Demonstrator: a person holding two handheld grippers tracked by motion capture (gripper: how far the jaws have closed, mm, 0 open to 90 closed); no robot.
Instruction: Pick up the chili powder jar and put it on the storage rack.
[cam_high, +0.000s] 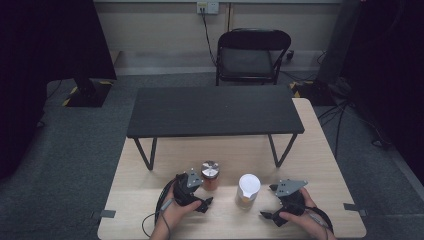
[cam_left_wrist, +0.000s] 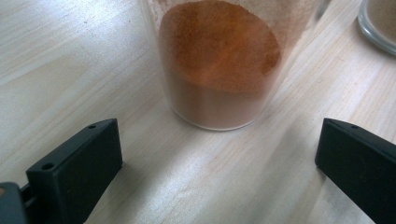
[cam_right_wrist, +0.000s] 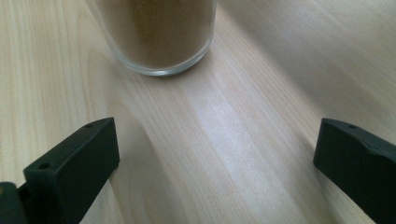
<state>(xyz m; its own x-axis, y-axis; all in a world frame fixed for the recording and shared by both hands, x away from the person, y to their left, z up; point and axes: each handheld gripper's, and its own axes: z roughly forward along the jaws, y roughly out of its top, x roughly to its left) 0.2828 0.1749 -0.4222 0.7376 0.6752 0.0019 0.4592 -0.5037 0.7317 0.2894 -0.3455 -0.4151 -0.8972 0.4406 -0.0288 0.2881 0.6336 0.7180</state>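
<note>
Directly ahead of the left gripper (cam_high: 200, 199), jaws wide apart and holding nothing, stands the metal-lidded jar (cam_high: 210, 175) of orange-red powder, centred between the jaw lines yet beyond the tips. Ahead of the right gripper (cam_high: 272, 204), jaws likewise spread and unloaded, stands the white-lidded jar (cam_high: 248, 190) of tan powder, offset toward its left jaw. Judged step: approach, before any grasp. The next move calls for each gripper to advance until its jaws flank the glass, then close. In both gripper views the jar tops and lids are cut off by the frame's upper edge.
</note>
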